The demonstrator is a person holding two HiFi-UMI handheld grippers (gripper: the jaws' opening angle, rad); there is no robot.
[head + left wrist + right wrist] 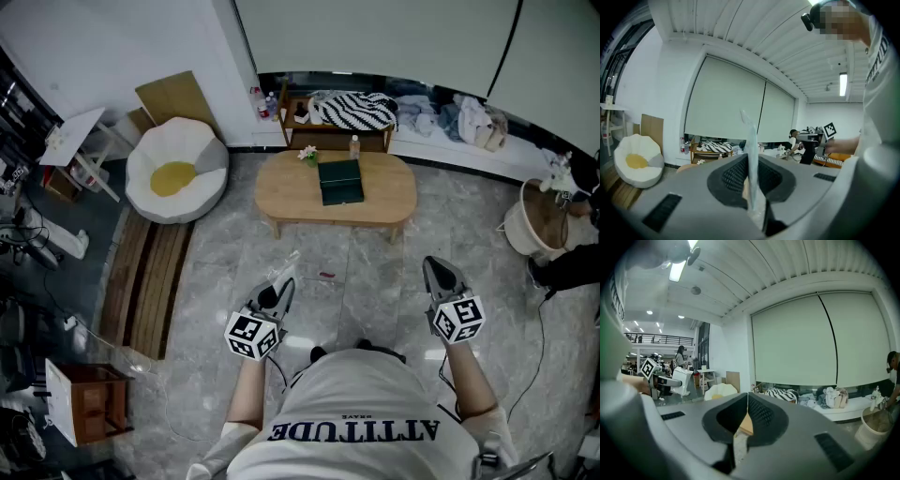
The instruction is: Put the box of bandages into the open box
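Far left: a white cushion w/ yellow centre (174, 171) lies on the floor by the wall. Wooden planks (145, 281) lie beside it, nearer the person. A small wooden crate (89, 401) stands at the lower left corner of the head view.

Left gripper (284, 284): jaws nearly together, clamped on a thin clear plastic sheet (751, 140). The sheet stands on edge between the pads and sticks out past the tips. The gripper is held over the floor, well apart from the table, pointing approx. level w/ a slight downward tilt.

Centre: an oval wooden table (281, 202). A dark green box (339, 181) sits at the table's middle; whether its lid is up cannot be told from this angle. A bottle (354, 145) and small flowers (308, 155) stand near the table's far edge. Behind the table is a low shelf (309, 139) w/ a striped cloth (354, 111) on top. Which item is the box of bandages cannot be told in any view.

Right gripper (433, 265): jaws closed tip to tip, nothing between them. It is held over the floor, well apart from the table.

Far right: a pale bucket (534, 225) stands on the floor.
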